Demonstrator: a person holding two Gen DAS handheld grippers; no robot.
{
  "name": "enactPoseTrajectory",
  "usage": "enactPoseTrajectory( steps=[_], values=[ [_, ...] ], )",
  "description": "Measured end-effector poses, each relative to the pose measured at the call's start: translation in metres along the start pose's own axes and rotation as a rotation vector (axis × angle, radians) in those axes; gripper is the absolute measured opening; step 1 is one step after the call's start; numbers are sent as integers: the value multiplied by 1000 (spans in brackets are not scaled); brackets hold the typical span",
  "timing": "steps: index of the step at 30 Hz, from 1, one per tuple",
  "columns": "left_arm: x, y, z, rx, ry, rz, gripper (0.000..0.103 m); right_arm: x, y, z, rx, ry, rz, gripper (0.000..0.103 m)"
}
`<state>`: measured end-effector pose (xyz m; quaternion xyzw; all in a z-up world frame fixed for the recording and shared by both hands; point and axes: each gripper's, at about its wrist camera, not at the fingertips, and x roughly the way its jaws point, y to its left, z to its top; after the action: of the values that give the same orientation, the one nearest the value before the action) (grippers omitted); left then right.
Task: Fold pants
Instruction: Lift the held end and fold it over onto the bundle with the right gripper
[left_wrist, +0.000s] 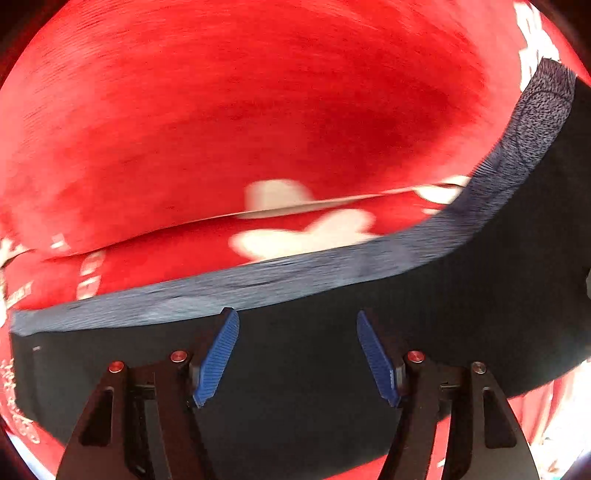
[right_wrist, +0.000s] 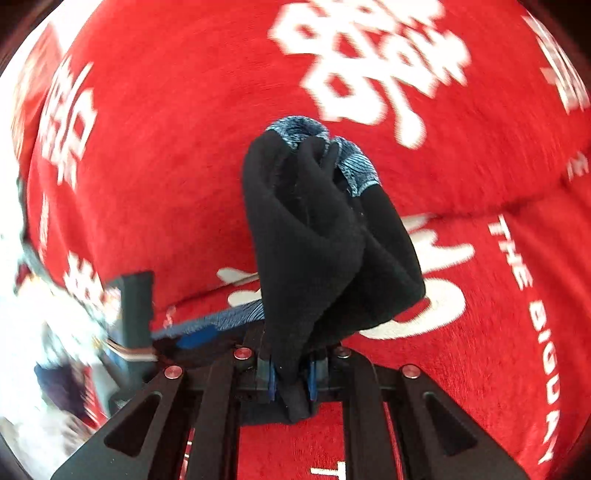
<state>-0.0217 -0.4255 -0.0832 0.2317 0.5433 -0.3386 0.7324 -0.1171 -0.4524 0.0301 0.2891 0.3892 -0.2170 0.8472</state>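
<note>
Hanging limp from the closed right gripper (right_wrist: 291, 380), the black pants (right_wrist: 325, 243) bunch over the red cloth (right_wrist: 166, 147). Left gripper (left_wrist: 297, 356) stands wide, empty, above their waistband (left_wrist: 258, 284). Soft, light fabric; best taken at the waistband.

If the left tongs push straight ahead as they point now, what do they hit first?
Most likely the black pants: the open left tongs sit just over the dark fabric, its blue-grey band directly ahead. Beyond lies the red cloth. Depth is unclear.
</note>
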Motion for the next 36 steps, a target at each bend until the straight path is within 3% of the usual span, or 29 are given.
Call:
enactPoseTrajectory(
  steps=[6, 7, 8, 10, 13, 15, 17, 18, 21, 24, 26, 28, 29, 32, 36],
  values=[
    [-11, 110, -31, -93, 31, 111, 68, 38, 95, -33, -279, 57, -104, 15],
    [-11, 131, -38, -113, 39, 145, 71, 50, 111, -42, -320, 74, -117, 15],
    [-9, 144, -46, -125, 46, 160, 80, 64, 128, -52, -355, 90, -128, 17],
    [-7, 174, -60, -150, 60, 169, 81, 94, 150, -78, -419, 140, -154, 19],
    [-4, 202, -76, -175, 89, 149, 81, 139, 181, -122, -552, 221, -241, 28],
    [0, 208, -82, -180, 93, 127, 81, 159, 204, -149, -687, 226, -375, 35],
    [-5, 221, -83, -186, 92, 96, 81, 165, 225, -169, -814, 222, -472, 51],
    [-8, 227, -83, -191, 94, 69, 81, 160, 229, -176, -847, 219, -481, 51],
    [-16, 242, -80, -203, 106, -41, 81, 131, 253, -183, -865, 220, -376, 52],
    [-23, 237, -74, -191, 131, -189, 81, 99, 237, -164, -628, 274, -210, 55],
    [-20, 221, -71, -153, 177, -323, 81, 87, 191, -143, -254, 304, -52, 56],
    [-8, 200, -69, -129, 227, -408, 81, 88, 131, -132, 159, 320, 93, 56],
    [-6, 192, -69, -122, 238, -428, 81, 91, 111, -132, 277, 322, 119, 56],
    [5, 169, -67, -124, 284, -497, 81, 102, 68, -137, 528, 309, 229, 56],
    [12, 147, -62, -188, 314, -573, 81, 116, 48, -146, 662, 310, 269, 56]
  ],
)
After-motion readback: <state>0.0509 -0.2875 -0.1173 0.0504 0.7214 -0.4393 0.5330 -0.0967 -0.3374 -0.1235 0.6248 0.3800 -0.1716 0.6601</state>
